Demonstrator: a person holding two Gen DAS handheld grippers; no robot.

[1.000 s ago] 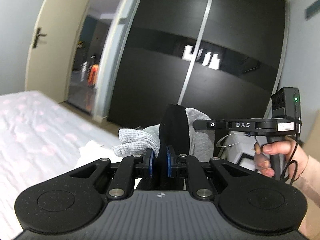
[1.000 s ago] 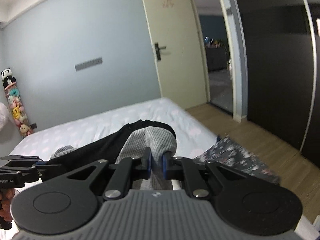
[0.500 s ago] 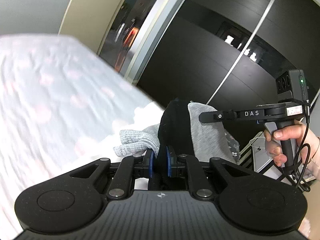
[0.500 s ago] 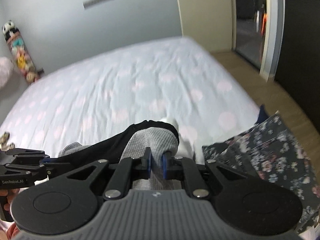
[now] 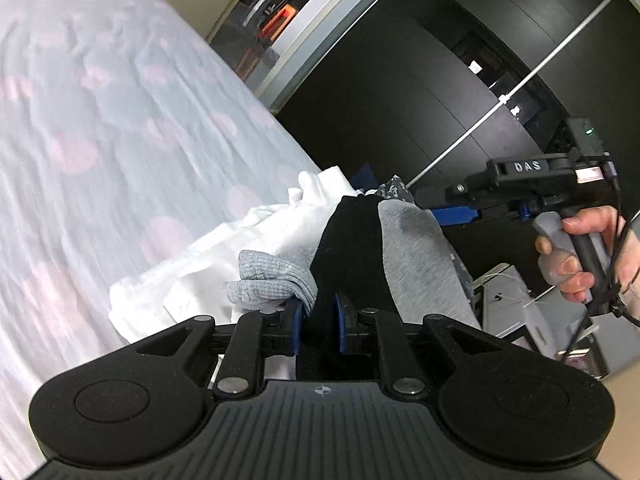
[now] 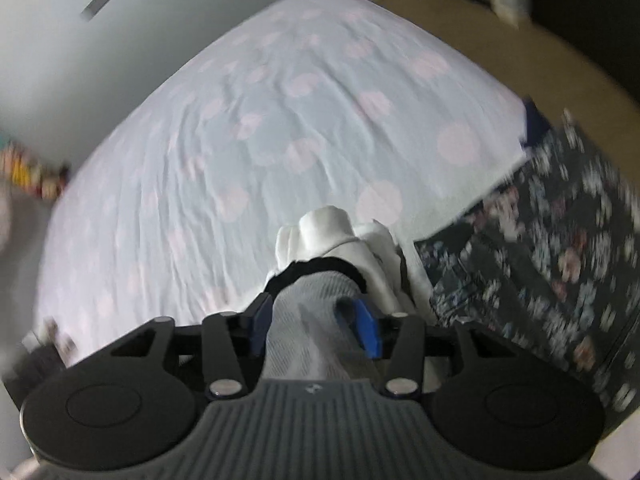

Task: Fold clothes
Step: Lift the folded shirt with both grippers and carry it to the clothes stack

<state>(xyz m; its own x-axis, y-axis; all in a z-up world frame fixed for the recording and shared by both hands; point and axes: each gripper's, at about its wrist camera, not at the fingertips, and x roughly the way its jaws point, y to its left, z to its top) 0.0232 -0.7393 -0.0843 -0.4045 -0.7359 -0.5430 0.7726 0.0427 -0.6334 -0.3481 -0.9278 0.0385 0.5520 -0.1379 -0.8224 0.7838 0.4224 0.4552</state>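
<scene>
A grey and black garment (image 5: 384, 240) hangs between the two grippers. My left gripper (image 5: 316, 322) is shut on its black part, with a grey ribbed cuff (image 5: 272, 284) beside the left pad. My right gripper (image 6: 314, 322) has opened; its blue pads stand apart on either side of the grey fabric (image 6: 316, 300), which still lies between them. The right gripper also shows in the left wrist view (image 5: 460, 214), held by a hand. A white garment (image 5: 240, 256) lies on the bed below; it also shows in the right wrist view (image 6: 320, 228).
The bed (image 6: 280, 120) has a pale blue sheet with pink dots. A dark floral cloth (image 6: 540, 240) lies off the bed's right edge. A black wardrobe (image 5: 440, 80) and an open doorway (image 5: 264, 12) stand behind.
Both grippers tipped down toward the bed with the garment. The right gripper's pads have spread apart from the grey fabric. The white garment has come into view.
</scene>
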